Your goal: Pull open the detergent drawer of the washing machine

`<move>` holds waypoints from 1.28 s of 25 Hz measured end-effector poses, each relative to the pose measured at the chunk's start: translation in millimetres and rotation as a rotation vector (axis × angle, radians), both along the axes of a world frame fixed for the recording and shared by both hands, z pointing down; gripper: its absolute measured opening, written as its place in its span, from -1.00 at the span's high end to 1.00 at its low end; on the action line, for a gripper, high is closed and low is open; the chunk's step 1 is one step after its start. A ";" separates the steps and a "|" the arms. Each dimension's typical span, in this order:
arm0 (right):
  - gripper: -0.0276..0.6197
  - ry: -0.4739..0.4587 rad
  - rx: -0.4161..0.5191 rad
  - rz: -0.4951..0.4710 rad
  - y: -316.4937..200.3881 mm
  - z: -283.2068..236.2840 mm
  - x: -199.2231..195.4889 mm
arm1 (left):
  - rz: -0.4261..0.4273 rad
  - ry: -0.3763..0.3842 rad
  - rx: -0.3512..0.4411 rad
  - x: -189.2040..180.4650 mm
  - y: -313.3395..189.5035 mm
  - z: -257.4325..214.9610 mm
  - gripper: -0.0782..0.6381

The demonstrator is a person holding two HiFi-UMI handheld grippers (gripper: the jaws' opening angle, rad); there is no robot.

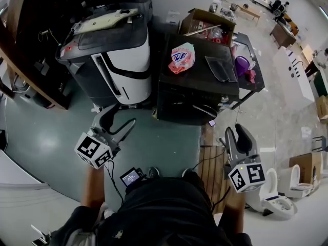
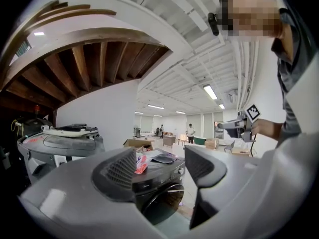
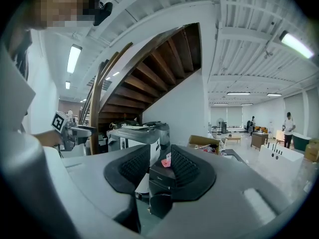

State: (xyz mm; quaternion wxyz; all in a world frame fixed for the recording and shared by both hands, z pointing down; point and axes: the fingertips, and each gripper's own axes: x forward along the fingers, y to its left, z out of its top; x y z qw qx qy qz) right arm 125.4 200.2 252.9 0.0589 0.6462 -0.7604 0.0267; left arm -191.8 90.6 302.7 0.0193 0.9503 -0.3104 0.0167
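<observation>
The black washing machine (image 1: 197, 81) stands ahead of me with a pink detergent bag (image 1: 182, 57) on its top. Its front shows in the left gripper view (image 2: 158, 185) with a round door and a control strip above; no drawer stands out from that strip. My left gripper (image 1: 120, 124) hangs open and empty before the machine's left front corner, well short of it, and its jaws (image 2: 159, 166) frame the front. My right gripper (image 1: 240, 136) is shut and empty off the machine's right front corner; the machine (image 3: 160, 176) looks small and far past its jaws (image 3: 159, 156).
A white and black appliance (image 1: 115, 60) stands close to the washer's left. Behind it is an open cardboard box (image 1: 207, 24), with a purple item (image 1: 242, 64) on a side table. A wooden board (image 1: 210, 168) lies on the floor by my feet, and a toilet (image 1: 279, 193) stands at the right.
</observation>
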 end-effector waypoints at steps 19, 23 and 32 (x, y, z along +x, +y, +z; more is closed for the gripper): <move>0.58 -0.031 -0.021 -0.160 -84.1 15.5 0.4 | -0.149 -0.038 -0.041 -5.9 -25.9 9.5 -0.13; 0.58 -0.041 -0.034 -0.189 -102.4 20.3 21.6 | -0.175 -0.040 -0.044 16.9 -34.3 9.5 -0.13; 0.58 -0.056 -0.042 -0.262 -158.6 25.8 82.9 | -0.240 -0.035 -0.048 80.3 -65.7 11.3 -0.13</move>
